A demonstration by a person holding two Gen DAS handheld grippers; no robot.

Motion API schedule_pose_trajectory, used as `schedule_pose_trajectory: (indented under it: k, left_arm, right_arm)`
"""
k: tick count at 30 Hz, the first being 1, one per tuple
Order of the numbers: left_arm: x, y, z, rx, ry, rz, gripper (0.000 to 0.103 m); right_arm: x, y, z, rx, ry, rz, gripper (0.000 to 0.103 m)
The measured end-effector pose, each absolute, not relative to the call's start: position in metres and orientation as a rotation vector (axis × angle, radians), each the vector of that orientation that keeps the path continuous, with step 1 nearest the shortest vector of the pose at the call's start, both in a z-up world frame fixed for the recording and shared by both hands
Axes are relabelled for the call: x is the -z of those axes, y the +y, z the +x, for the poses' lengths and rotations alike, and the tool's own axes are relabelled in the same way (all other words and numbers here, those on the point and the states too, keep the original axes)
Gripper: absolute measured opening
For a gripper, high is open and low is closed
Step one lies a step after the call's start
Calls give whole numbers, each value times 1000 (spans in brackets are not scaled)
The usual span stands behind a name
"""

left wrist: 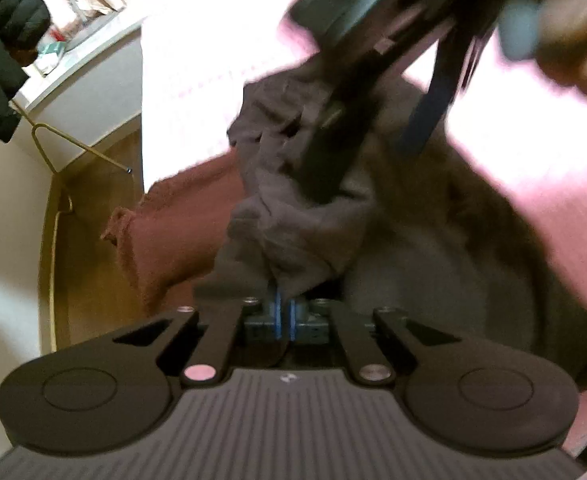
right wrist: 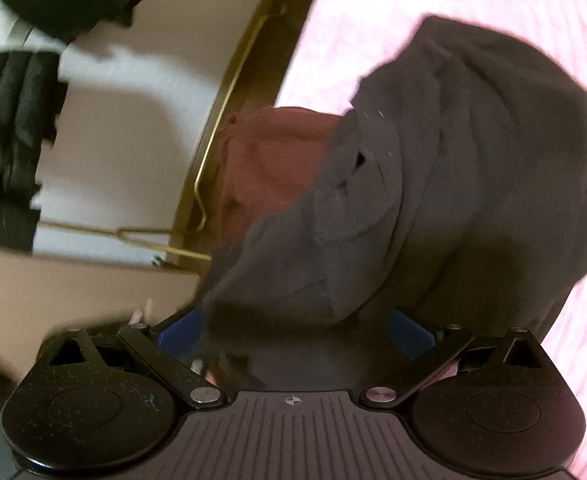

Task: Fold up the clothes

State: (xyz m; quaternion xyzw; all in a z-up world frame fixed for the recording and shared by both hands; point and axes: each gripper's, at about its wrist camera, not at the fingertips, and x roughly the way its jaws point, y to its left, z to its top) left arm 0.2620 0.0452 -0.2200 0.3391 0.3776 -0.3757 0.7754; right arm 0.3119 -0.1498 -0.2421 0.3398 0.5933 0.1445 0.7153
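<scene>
A bed with a pale pink ribbed cover [right wrist: 373, 20] is carrying the clothes. A dark grey garment [right wrist: 473, 168] is lying crumpled on the cover, bunching into folds and reaching toward the bed's edge. Just beside it, at that same edge, a dusty red garment [right wrist: 277, 160] is resting in a heap, its side touching the grey one and partly tucking under it. Beyond the edge a wooden floor [left wrist: 93, 240] is showing, with a thin brass-coloured frame [left wrist: 73, 144] standing on it near the bed.
</scene>
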Motion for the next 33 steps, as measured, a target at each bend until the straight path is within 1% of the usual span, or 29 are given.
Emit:
schedule_pose_trajectory:
  k: [2,3,4,5,6,7,8,9,12,14,18,19,20,23,26,28,29,33]
  left_arm:
    - [200,44,246,836,788,696,1]
    - [187,40,233,864,767,687,1]
    - [177,36,223,892,754,671,1]
    - [167,31,211,923,745,651,1]
    - [159,25,198,958,739,633,1]
    - [154,17,188,992,734,619,1]
    - [149,10,177,1026,729,606,1]
    - [147,1,168,1054,730,601,1]
    - [142,-22,150,1134,745,574,3]
    - [136,-32,144,1188,755,548,12]
    - [120,-36,146,1270,738,504,22]
    - [117,-37,149,1275,723,514,27]
    - [116,-38,154,1276,709,531,29]
    - [114,-49,171,1259,658,590,41]
    - [120,-71,196,1238,616,659,49]
    - [128,-89,206,1227,596,712,49]
    - [133,-101,199,1225,585,742,49]
    - [147,-169,198,1268,516,851,50]
  right_arm:
    - [240,-157,307,-326,1299,830,102]
    - [239,-162,302,-324,1296,869,99]
    - [237,-167,298,-321,1294,907,90]
    - [235,-172,293,-317,1291,945,56]
    - [232,-178,287,-294,1303,959,32]
    - [226,-187,279,-270,1311,939,25]
    - [219,-195,272,-246,1318,916,10]
    - [212,-203,263,-229,1319,878,8]
    - [187,-243,232,-160,1297,788,6]
    - [171,-269,209,-99,1275,721,6]
    - [143,-331,156,64,1239,630,5]
    - [136,-347,141,109,1230,614,5]
    - [131,-361,129,147,1226,606,5]
    - [121,-400,85,252,1218,576,5]
    - [114,-428,40,355,1228,556,5]
    - [114,-448,9,414,1227,580,5]
    - [114,-457,-6,440,1227,593,5]
    - [111,-487,-48,474,1218,599,5]
